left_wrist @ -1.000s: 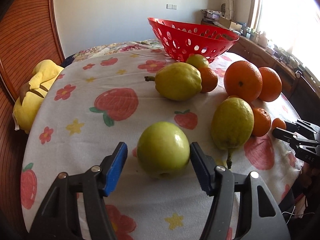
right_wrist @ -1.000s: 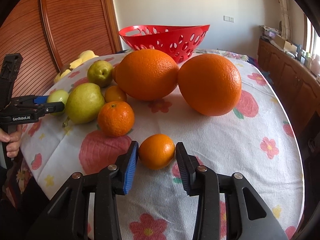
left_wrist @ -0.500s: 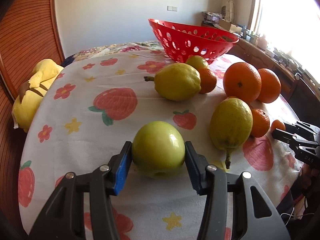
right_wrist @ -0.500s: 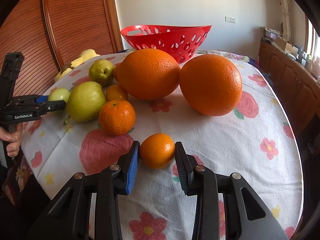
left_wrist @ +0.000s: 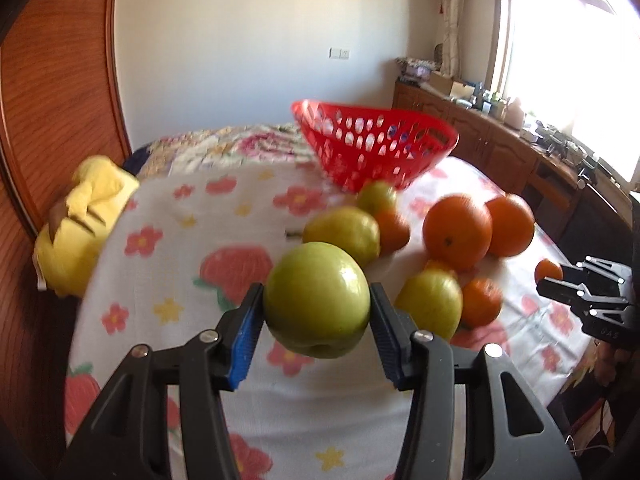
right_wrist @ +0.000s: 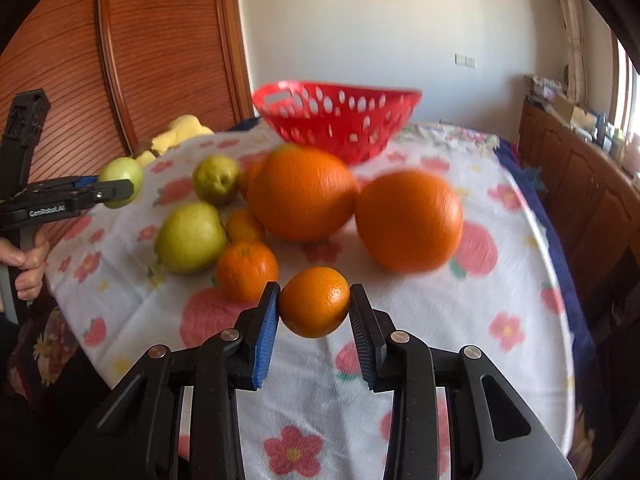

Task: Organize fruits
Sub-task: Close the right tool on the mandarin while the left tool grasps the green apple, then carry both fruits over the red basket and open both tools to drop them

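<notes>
My left gripper (left_wrist: 316,316) is shut on a green apple (left_wrist: 316,300) and holds it clear of the flowered cloth. My right gripper (right_wrist: 314,312) is shut on a small tangerine (right_wrist: 315,302), also lifted off the table. The red perforated basket (left_wrist: 376,150) (right_wrist: 336,116) stands at the far end of the table. On the cloth stay two big oranges (right_wrist: 302,194) (right_wrist: 408,220), green pears (right_wrist: 190,238) (right_wrist: 216,179) and small tangerines (right_wrist: 247,266). The right wrist view shows the left gripper (right_wrist: 116,188) with the apple (right_wrist: 121,176) at the left; the left wrist view shows the right gripper (left_wrist: 560,276) at the right edge.
A yellow plush toy (left_wrist: 80,228) lies at the table's left edge against a wooden panel (left_wrist: 52,120). A wooden sideboard (left_wrist: 500,148) with clutter runs under the bright window on the right. A hand (right_wrist: 26,264) grips the left tool's handle.
Both grippers closed on their fruit and rose: the apple and the small tangerine left the cloth. The basket and the other fruit sit lower in both views.
</notes>
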`<state>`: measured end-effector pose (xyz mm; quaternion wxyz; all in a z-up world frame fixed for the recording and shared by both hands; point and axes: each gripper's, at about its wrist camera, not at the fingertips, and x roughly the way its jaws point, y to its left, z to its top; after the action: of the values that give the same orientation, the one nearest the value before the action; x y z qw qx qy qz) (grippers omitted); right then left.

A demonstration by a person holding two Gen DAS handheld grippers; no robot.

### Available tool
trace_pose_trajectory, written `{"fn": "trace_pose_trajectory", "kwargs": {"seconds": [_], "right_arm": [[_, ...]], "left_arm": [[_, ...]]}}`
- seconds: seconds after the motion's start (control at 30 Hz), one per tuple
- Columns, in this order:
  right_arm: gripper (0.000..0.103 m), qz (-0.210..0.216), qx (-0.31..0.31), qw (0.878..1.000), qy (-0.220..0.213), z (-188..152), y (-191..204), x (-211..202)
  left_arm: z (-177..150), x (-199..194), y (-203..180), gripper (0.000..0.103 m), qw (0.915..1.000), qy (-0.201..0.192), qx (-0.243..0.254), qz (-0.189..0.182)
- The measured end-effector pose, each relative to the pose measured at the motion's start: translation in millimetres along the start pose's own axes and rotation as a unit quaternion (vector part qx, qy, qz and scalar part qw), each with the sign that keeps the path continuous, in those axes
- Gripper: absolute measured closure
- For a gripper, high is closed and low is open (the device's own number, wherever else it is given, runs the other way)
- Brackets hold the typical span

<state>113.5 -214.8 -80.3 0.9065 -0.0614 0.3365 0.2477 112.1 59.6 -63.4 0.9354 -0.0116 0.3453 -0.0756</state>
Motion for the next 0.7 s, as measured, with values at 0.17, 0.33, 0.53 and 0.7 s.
{"fn": "trace_pose_trajectory", "kwargs": {"seconds": [0.17,0.33,0.53,0.7], "right_arm": [[0.069,-0.003,-0.037,0.999,-0.034,45.3,1.5,-13.2],[0.069,0.002,-0.058,0.997,-0.056,93.9,-5.9,-10.3],[0.069,0.013,-0.062,0.996,-0.057,148.2,-24.7,18.5],[0.069,0.026,-0.063,0.997,-0.031,172.9,-39.0,53.4]], "left_arm": [[38.5,-1.0,-12.6,0.053,0.9994,-0.027,0.021,-0.01],[81.6,11.6,-26.9,0.053,0.9979,-0.048,0.039,-0.017],[122.8,52.1,-38.8,0.053,0.9976,-0.036,0.051,-0.029],[148.1,89.6,-42.0,0.053,0.9977,-0.016,0.053,-0.038]]}}
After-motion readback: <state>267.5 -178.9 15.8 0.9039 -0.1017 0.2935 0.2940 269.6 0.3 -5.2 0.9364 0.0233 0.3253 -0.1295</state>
